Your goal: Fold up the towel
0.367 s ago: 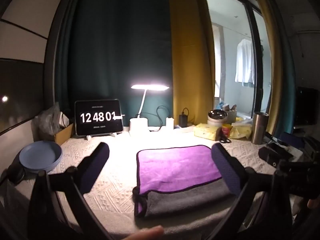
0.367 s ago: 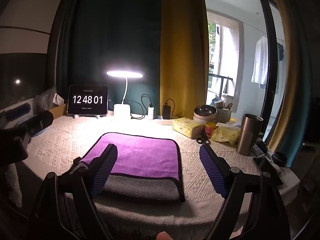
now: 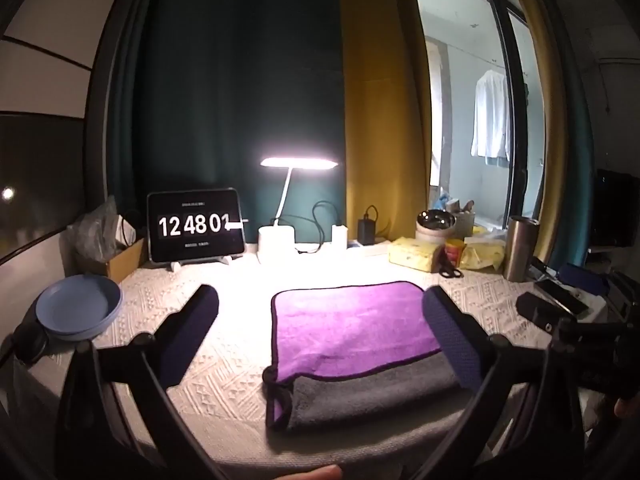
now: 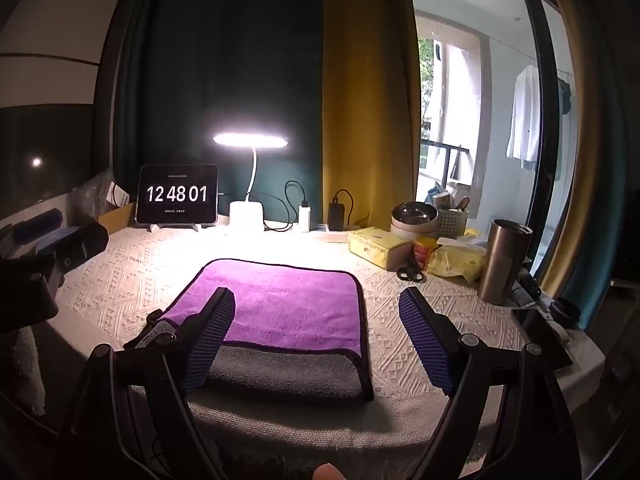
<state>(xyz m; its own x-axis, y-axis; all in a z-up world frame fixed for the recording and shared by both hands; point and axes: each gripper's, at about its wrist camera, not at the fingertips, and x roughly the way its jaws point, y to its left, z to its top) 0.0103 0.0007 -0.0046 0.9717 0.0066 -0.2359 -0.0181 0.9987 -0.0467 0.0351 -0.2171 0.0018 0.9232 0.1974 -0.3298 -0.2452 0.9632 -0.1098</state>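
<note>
A towel (image 3: 352, 328), purple on top with a grey underside, lies folded on the white patterned tablecloth; the purple layer is folded back over the grey layer, whose near strip shows. It also shows in the right wrist view (image 4: 280, 304). My left gripper (image 3: 320, 336) is open and empty, held above the table's front edge, its right finger over the towel's right side. My right gripper (image 4: 316, 336) is open and empty, near the towel's front right corner, its left finger over the towel's near left part.
A blue plate (image 3: 78, 306) sits at the left. A tablet clock (image 3: 195, 230), a lit desk lamp (image 3: 276, 240) and chargers stand at the back. A tissue box (image 4: 378, 246), scissors (image 4: 410, 270), snack bags and a steel tumbler (image 4: 504, 266) stand at the right.
Both grippers have hardly moved; the views are nearly the same. The towel lies as before.
</note>
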